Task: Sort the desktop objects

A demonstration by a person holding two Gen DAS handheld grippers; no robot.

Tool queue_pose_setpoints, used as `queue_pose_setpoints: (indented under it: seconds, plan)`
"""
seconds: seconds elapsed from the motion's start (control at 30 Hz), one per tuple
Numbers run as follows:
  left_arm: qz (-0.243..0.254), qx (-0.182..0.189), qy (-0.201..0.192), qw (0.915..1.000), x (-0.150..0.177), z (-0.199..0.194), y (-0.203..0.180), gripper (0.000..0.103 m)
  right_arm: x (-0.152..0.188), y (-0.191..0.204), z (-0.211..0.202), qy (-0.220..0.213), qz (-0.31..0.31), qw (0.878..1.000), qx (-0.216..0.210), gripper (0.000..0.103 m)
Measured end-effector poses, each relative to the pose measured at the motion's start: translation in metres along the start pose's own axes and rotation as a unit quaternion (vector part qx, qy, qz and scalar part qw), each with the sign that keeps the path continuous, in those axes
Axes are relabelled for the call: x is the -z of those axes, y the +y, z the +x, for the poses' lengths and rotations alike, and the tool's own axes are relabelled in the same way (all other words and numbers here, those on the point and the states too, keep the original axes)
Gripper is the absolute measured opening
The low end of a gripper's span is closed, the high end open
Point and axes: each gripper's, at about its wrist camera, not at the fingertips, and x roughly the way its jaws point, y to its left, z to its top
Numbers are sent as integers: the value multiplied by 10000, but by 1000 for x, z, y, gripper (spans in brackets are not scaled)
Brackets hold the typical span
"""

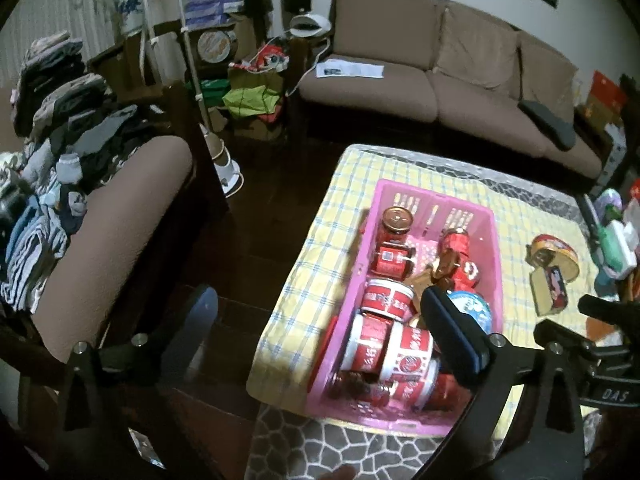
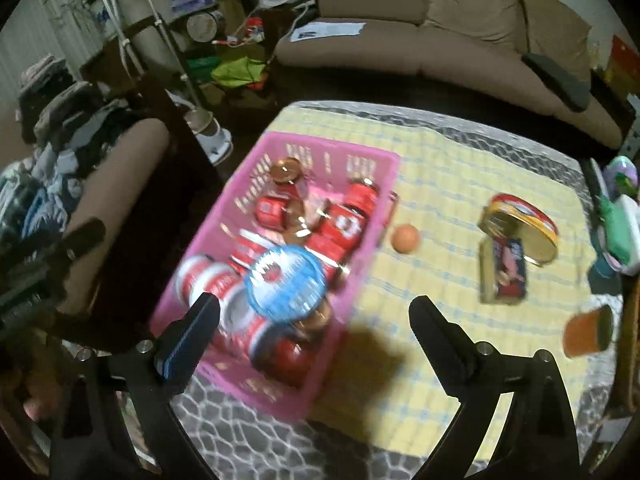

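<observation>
Orange ball (image 2: 405,239) just beside full pink basket (image 2: 256,184).

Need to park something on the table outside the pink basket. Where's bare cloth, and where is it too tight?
Widest bare cloth: the far side, between the basket and the sofa-side edge. Also free: the near strip in front of the orange ball and the tins. Crowded: the basket itself, packed with red cans, and the right edge by the orange cup.

A home living room is showing here. A brown sofa (image 1: 440,60) is facing the cloth-covered table (image 1: 400,176); folded clothes (image 1: 60,120) are lying nearby
</observation>
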Motion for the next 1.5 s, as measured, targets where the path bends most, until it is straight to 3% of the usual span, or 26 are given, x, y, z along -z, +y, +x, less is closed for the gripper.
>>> queue_pose_setpoints:
  seconds: [0.17,0.4,0.67,1.13,1.5]
  plan:
    - [337,221,133,9991,6,-18,-17,103,15,-12,-24,-141,23,9995,289,97]
    - [765,150,484,9958,19,-26,-44,103,19,-17,-43,-268,-27,9994,228,97]
    - [999,-35,530,9936,25,-31,-61,103,22,-26,-53,-319,-21,9992,254,97]
    - [1096,-277,568,9920,26,-36,-61,103,27,-33,-55,-253,-70,9993,276,97]
    - [1143,-140,565,9917,26,-43,-67,103,29,-33,-54,-168,-124,9994,262,97]
